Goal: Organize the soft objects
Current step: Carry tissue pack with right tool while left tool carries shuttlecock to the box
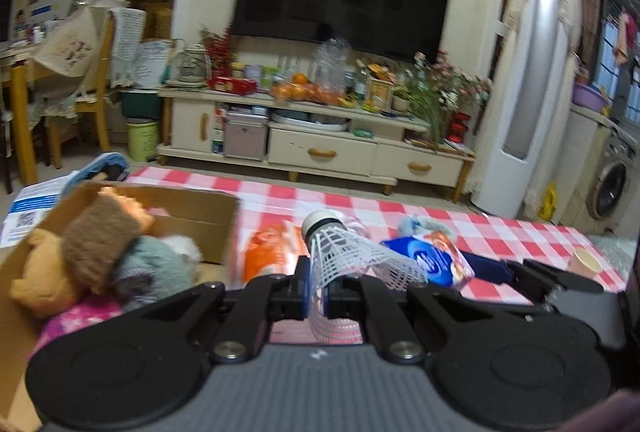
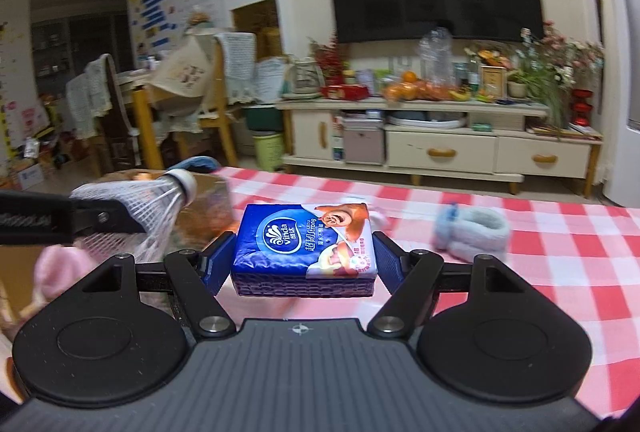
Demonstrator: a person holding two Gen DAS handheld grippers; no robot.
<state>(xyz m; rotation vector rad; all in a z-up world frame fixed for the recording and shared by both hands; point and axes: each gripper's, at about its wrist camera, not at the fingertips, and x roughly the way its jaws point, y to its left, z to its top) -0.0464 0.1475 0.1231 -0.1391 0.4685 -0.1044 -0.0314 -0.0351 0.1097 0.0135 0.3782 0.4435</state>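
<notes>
In your left wrist view, your left hand-held gripper (image 1: 320, 296) is clamped tight on the white mesh skirt of a shuttlecock (image 1: 340, 252), whose cork tip points up and away over the worktop (image 1: 500, 232) with its red-and-white check cloth. At the worktop's left edge stands an open cardboard box (image 1: 192, 216) holding a brown-haired doll (image 1: 100, 232), a grey plush (image 1: 156, 268) and a tan plush (image 1: 40, 284). An orange packet (image 1: 268, 252) lies just beside the box. To the right, your right hand-held gripper (image 1: 472, 264) comes in from the right edge, carrying a blue tissue pack (image 1: 428, 256). A paper cup (image 1: 584, 262) stands near the right edge.

In your right wrist view, your right hand-held gripper (image 2: 304, 256) has its fingers spread wide and pressed on both sides of the tissue pack (image 2: 304, 244), which hangs clear above the worktop (image 2: 560, 272). A pale blue fuzzy item (image 2: 472, 232) lies on the cloth toward the far edge. Your left hand-held gripper (image 2: 120, 220) reaches in from the left with the shuttlecock (image 2: 160, 200), in front of the box (image 2: 212, 204)
</notes>
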